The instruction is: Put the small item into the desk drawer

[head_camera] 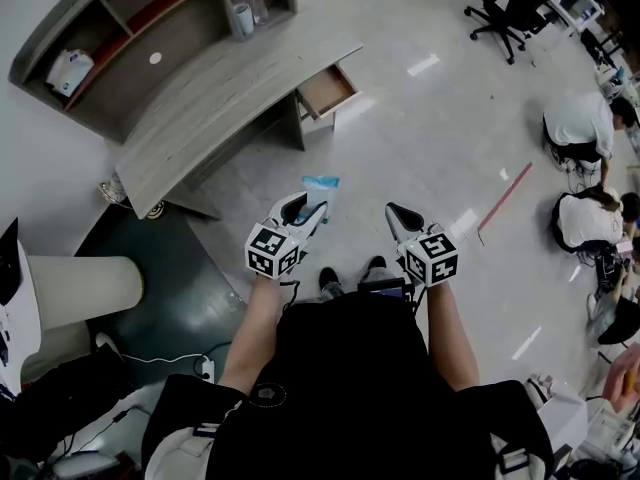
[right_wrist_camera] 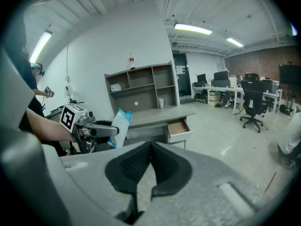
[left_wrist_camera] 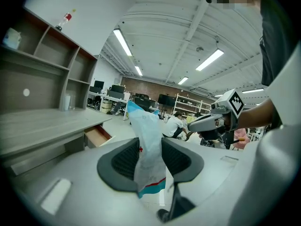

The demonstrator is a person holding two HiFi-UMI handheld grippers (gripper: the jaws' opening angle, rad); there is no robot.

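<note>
Packet (left_wrist_camera: 149, 126), the small item, is pinched in the left tongs (head_camera: 306, 211); the right tongs (right_wrist_camera: 150, 147) are pressed together, empty. At twelve o'clock, well apart, the drawer (head_camera: 326, 90) stands open under the tabletop (head_camera: 220, 103). Carrying over and dropping in are not yet done.

I am standing on a pale, glossy floor (head_camera: 440, 138) that is catching streaks of light, with a red tape line (head_camera: 505, 196) running across it. A grey wood-grain desk (head_camera: 215, 108) is sitting ahead by the white wall (right_wrist_camera: 94, 46), a shelf unit (head_camera: 160, 28) rising on top of it. Black office chairs (head_camera: 503, 8) are standing farther off, and strip lights (left_wrist_camera: 123, 42) are glowing along the white ceiling
</note>
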